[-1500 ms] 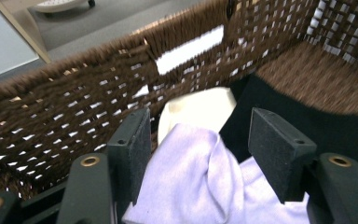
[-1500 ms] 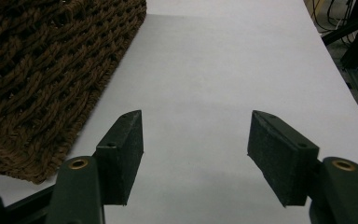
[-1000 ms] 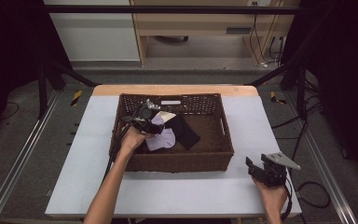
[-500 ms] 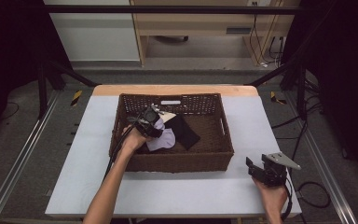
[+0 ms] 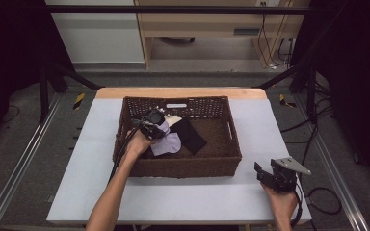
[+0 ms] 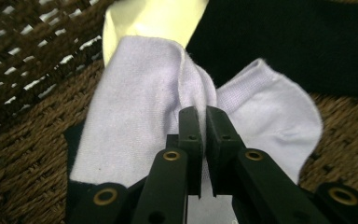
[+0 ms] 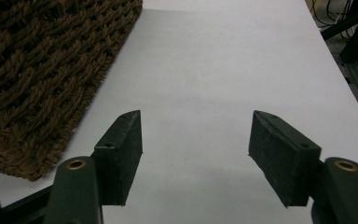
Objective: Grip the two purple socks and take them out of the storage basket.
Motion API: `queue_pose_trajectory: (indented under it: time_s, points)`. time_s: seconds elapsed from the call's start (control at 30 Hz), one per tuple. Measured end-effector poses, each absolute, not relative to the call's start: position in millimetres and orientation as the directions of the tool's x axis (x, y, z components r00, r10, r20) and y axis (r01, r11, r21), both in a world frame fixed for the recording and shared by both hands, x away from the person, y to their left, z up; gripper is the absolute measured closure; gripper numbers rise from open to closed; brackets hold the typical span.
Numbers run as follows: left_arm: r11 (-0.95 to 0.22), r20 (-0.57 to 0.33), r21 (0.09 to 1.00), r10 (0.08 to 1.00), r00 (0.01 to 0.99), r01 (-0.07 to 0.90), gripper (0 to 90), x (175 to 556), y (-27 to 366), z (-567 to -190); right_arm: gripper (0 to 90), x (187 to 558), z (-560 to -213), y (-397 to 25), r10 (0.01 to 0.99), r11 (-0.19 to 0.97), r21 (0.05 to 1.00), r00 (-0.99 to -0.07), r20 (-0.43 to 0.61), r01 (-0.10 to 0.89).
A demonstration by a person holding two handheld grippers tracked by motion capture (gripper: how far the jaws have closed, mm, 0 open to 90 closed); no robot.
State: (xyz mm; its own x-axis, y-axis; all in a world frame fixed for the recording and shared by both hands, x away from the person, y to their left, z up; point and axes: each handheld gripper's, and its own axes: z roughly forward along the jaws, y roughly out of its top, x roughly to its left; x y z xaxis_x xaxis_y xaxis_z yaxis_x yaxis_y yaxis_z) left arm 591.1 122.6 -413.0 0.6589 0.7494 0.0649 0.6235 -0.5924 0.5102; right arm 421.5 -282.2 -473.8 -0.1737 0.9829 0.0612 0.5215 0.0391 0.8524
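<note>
A pale lilac sock [image 5: 167, 142] [image 6: 140, 107] lies in the left part of the brown wicker basket [image 5: 221, 166], on top of a black garment [image 5: 191, 134] [image 6: 284, 42] and next to a cream cloth [image 5: 173, 120] [image 6: 158, 18]. My left gripper [image 5: 160, 129] [image 6: 203, 114] is inside the basket, shut on a pinched fold of the lilac sock. My right gripper [image 5: 265, 174] [image 7: 196, 140] rests low over the white table at the front right, open, with nothing between its jaws.
The white table [image 5: 77, 159] [image 7: 223, 60] has bare surface left, right and in front of the basket. The basket's outer wall [image 7: 42, 70] stands close to the left of the right gripper. Metal rails and cables run along the floor beside the table.
The left gripper has shifted slightly within the basket while holding the lilac sock. The right gripper has stayed in place.
</note>
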Motion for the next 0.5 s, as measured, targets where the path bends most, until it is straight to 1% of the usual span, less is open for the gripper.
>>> queue_pose_trajectory:
  time_s: [0.2,0.23,0.27,0.3,0.4,0.47,0.5]
  points:
    - [-0.511,0.029,0.610,0.779,0.627,0.606,85.1,587.6,132.7,-400.9,34.9,421.0,-473.4,-282.6,0.983,0.036,0.853,-0.172,0.063,0.521]
    - [-0.502,0.034,0.629,0.780,0.625,0.593,85.1,586.0,133.8,-398.2,34.9,421.0,-473.4,-282.6,0.983,0.036,0.853,-0.172,0.063,0.521]
    - [-0.482,0.041,0.671,0.783,0.621,0.563,85.4,581.0,135.8,-391.8,35.1,421.0,-473.1,-283.5,0.983,0.035,0.855,-0.171,0.063,0.518]
    - [-0.482,0.041,0.671,0.783,0.621,0.563,85.4,581.0,135.8,-391.8,35.1,421.0,-473.1,-283.5,0.983,0.035,0.855,-0.171,0.063,0.518]
    - [-0.470,0.060,0.716,0.777,0.626,0.516,85.5,572.3,140.3,-383.7,35.2,422.2,-473.1,-283.9,0.983,0.035,0.853,-0.171,0.064,0.521]
    - [-0.447,0.061,0.754,0.778,0.626,0.482,85.5,566.7,145.0,-379.3,35.3,422.3,-473.0,-283.3,0.983,0.040,0.854,-0.174,0.060,0.519]
    - [-0.425,0.065,0.787,0.778,0.625,0.447,85.5,561.4,149.2,-375.3,35.3,422.3,-473.0,-283.3,0.983,0.040,0.854,-0.174,0.060,0.519]
